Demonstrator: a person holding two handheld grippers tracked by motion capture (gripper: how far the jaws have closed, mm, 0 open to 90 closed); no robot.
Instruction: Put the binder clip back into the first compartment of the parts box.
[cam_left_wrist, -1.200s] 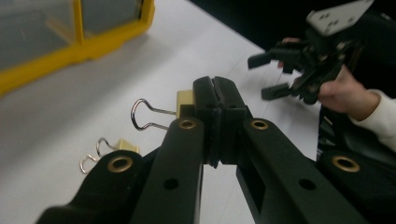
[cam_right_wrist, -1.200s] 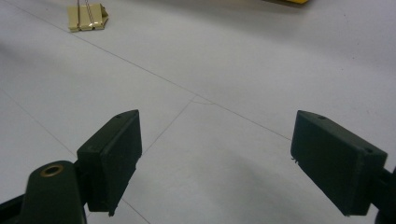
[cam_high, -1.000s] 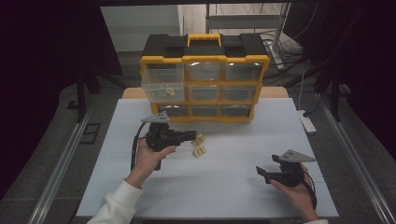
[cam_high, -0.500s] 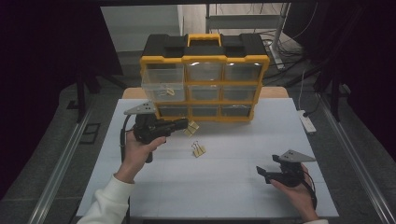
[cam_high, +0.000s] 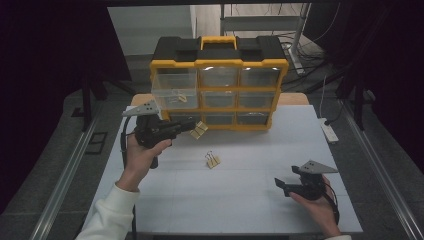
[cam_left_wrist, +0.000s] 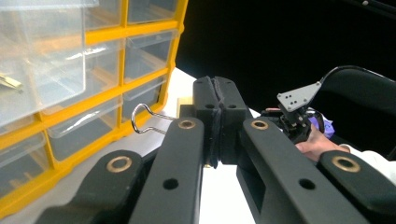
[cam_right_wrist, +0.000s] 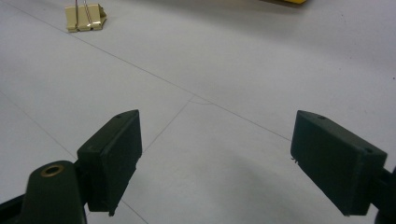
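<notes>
Nearest you, your right gripper (cam_high: 284, 185) rests spread and empty on the white table (cam_high: 250, 200); mid-table lies one small gold metal binder clip (cam_high: 213, 160). Farther, your left gripper (cam_high: 192, 126) pinches a second gold binder clip (cam_high: 199, 129), raised before the yellow-framed clear-drawer organiser (cam_high: 218, 82): light, stiff, slippery, so hold its folded body, not the wire loops.

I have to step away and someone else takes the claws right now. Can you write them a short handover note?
Left claw: shut on a gold binder clip, held up in front of the yellow organizer, below its pulled-out top-left drawer.
Right claw: open, holding nothing, low over the white table.
Done: something gold already lies in that drawer.
Left: probably drop in the held clip, then fetch the loose clip mid-table.
</notes>
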